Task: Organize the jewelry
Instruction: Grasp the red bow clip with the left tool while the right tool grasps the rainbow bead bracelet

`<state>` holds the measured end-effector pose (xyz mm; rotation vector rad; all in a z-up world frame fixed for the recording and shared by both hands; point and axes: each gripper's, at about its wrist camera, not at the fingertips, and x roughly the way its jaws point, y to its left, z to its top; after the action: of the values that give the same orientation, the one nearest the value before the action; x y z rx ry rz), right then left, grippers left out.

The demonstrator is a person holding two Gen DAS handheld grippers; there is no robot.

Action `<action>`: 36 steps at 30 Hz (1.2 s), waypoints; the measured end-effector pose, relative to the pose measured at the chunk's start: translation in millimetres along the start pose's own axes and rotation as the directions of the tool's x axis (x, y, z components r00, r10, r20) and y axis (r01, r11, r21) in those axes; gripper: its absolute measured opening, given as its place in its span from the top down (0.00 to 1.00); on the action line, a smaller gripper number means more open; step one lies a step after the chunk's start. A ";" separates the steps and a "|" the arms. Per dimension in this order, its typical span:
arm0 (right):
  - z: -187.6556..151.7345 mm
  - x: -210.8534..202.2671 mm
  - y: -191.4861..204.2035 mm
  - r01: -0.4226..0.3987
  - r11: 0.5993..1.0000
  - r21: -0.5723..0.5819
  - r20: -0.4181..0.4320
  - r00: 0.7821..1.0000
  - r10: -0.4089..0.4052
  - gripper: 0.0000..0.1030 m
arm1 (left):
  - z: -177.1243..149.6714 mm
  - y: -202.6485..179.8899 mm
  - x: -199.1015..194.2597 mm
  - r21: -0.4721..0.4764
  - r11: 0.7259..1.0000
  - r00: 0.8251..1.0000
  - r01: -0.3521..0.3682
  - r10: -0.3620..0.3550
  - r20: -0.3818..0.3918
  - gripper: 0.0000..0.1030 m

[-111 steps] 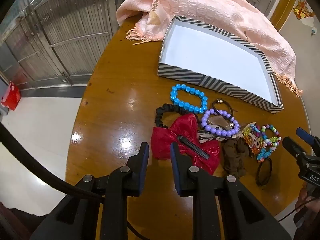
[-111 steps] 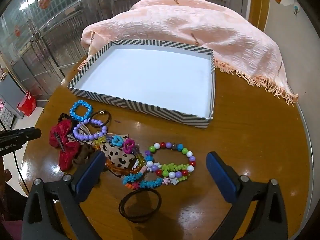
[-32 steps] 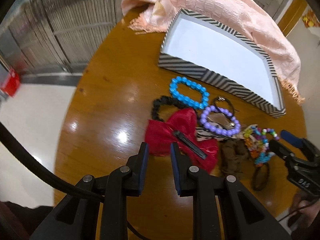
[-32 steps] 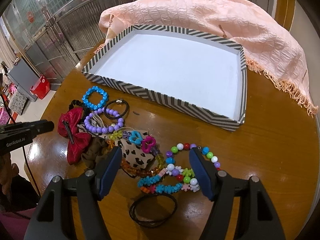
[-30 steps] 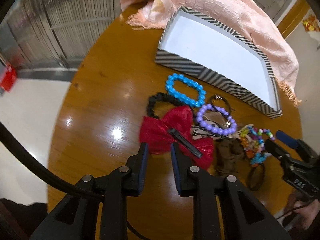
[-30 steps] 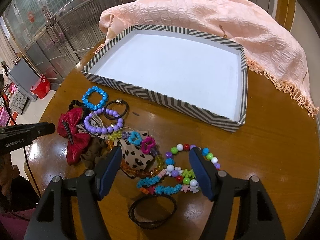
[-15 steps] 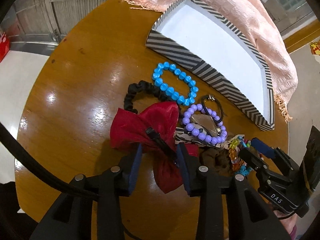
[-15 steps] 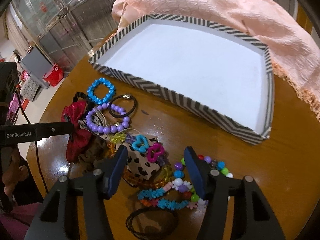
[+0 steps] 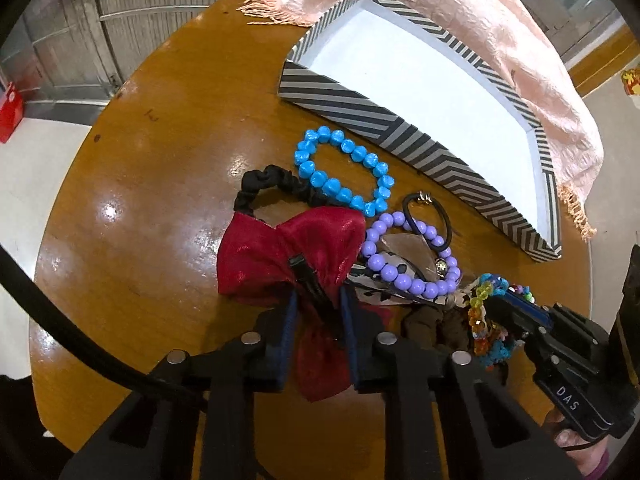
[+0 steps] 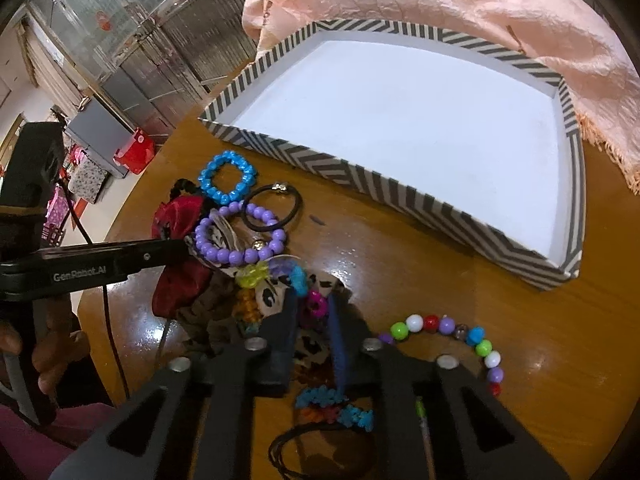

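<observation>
Both claws have dropped into the pile within the last half second. My left claw (image 9: 318, 308) now straddles the red satin bow clip (image 9: 288, 248): its fingers sit on either side of the black clip bar, and red fabric fills the gap. It had been hovering short of the bow. I read this as clenched on the bow, or very nearly so. The bow is not yet lifted off the desk (image 9: 160, 160).

My right claw (image 10: 310, 312) has narrowed from a wide spread to a tight gap. It sits over the leopard-print hair piece (image 10: 272, 296), with the pink flower charm (image 10: 316, 306) between the fingers. The fingers hide the contact, so whether they have truly pinched the charm I cannot tell for sure. I log it as closing on the charm.

The other pieces lie loose on the desk:
- blue bead bracelet (image 9: 344, 176)
- purple bead bracelet (image 9: 412, 256)
- black hair tie (image 10: 274, 208)
- multicolour bead bracelet (image 10: 448, 344)
- black scrunchie (image 9: 264, 184), partly under the bow

The striped tray (image 10: 360, 168) has nothing in it. The peach scarf (image 10: 460, 4) is draped along its far side.

Judgement: sorting starts now, with two first grasps at once. The risk is tangling, because the bow overlaps the scrunchie and the charm sits in a knot of beads. Lift slowly and watch for stragglers.
</observation>
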<state>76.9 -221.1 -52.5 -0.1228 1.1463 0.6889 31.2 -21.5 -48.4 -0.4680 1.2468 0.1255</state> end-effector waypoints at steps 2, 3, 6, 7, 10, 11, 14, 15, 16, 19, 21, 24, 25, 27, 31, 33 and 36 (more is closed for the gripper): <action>-1.0 -10.3 0.3 -0.020 1.000 0.015 0.017 1.000 0.020 0.93 | -0.5 2.8 -6.9 0.013 1.000 1.000 -0.011 0.010 0.023 0.90; -1.1 -16.2 0.2 -0.031 0.999 0.026 0.032 0.999 0.030 0.93 | -0.7 3.2 -9.3 0.019 1.000 0.999 -0.014 0.014 0.033 0.91; -2.3 -32.1 1.9 -0.029 0.999 0.032 0.069 0.997 0.027 0.95 | 1.1 6.6 -23.3 0.036 0.999 0.998 0.004 -0.006 0.058 0.91; -1.8 -36.3 2.0 -0.031 0.999 0.034 0.077 0.997 0.028 0.96 | 1.8 6.8 -27.5 0.043 0.999 0.998 0.009 -0.012 0.065 0.91; -1.3 -45.1 4.3 -0.020 0.999 0.026 0.096 0.995 0.018 0.96 | 3.2 5.5 -37.4 0.065 0.998 0.996 0.016 -0.021 0.086 0.91; -0.7 -45.9 5.0 -0.020 0.999 0.025 0.099 0.995 0.018 0.96 | 3.7 4.6 -40.8 0.074 0.997 0.995 0.015 -0.022 0.093 0.91; 2.8 -40.5 5.1 -0.003 1.000 0.020 0.083 0.997 0.002 0.84 | 3.9 5.8 -48.3 0.088 0.996 0.994 0.012 -0.022 0.110 0.91; 4.0 -36.0 6.0 0.004 1.000 0.019 0.065 0.998 -0.006 0.67 | 4.0 6.4 -49.9 0.089 0.996 0.993 0.009 -0.019 0.114 0.91; 4.8 -32.3 7.2 0.008 1.000 0.013 0.059 0.998 -0.009 0.53 | 4.0 6.7 -50.4 0.089 0.996 0.993 0.007 -0.017 0.116 0.91; 4.9 -23.9 11.6 0.044 0.999 -0.029 0.055 0.998 -0.042 0.52 | 2.8 7.5 -50.9 0.089 0.996 0.993 0.001 -0.012 0.115 0.91; 5.7 -19.1 14.4 0.050 0.997 -0.064 0.043 0.998 -0.047 0.54 | 0.8 7.7 -51.8 0.093 0.996 0.993 -0.002 -0.009 0.117 0.91; 6.0 -14.4 15.0 0.051 0.995 -0.088 0.043 0.998 -0.047 0.84 | -0.8 7.6 -51.6 0.094 0.996 0.993 -0.005 -0.006 0.119 0.91; 7.1 -11.0 14.3 0.050 0.994 -0.093 0.034 0.998 -0.047 0.85 | -0.5 7.1 -50.9 0.093 0.996 0.993 -0.004 -0.007 0.116 0.91; 7.5 -5.1 14.4 0.057 0.992 -0.111 0.023 0.998 -0.054 0.85 | 0.2 5.6 -50.0 0.096 0.995 0.993 -0.005 -0.006 0.115 0.91; 7.2 -1.1 12.7 0.060 0.988 -0.141 0.019 0.998 -0.058 0.85 | -0.9 4.3 -50.0 0.102 0.995 0.993 -0.008 -0.004 0.118 0.91; 6.7 -1.6 12.9 0.042 0.988 -0.147 0.011 0.999 -0.041 0.85 | -0.5 4.2 -48.8 0.101 0.995 0.993 -0.009 -0.003 0.116 0.91; 4.8 3.3 16.5 0.007 0.987 -0.161 -0.019 1.000 -0.010 0.92 | 0.5 4.1 -46.9 0.100 0.995 0.994 -0.006 -0.005 0.111 0.91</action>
<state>72.3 -204.6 -49.1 -0.2713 1.1074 0.7736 14.9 -10.2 -5.7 -0.3692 1.1388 0.0875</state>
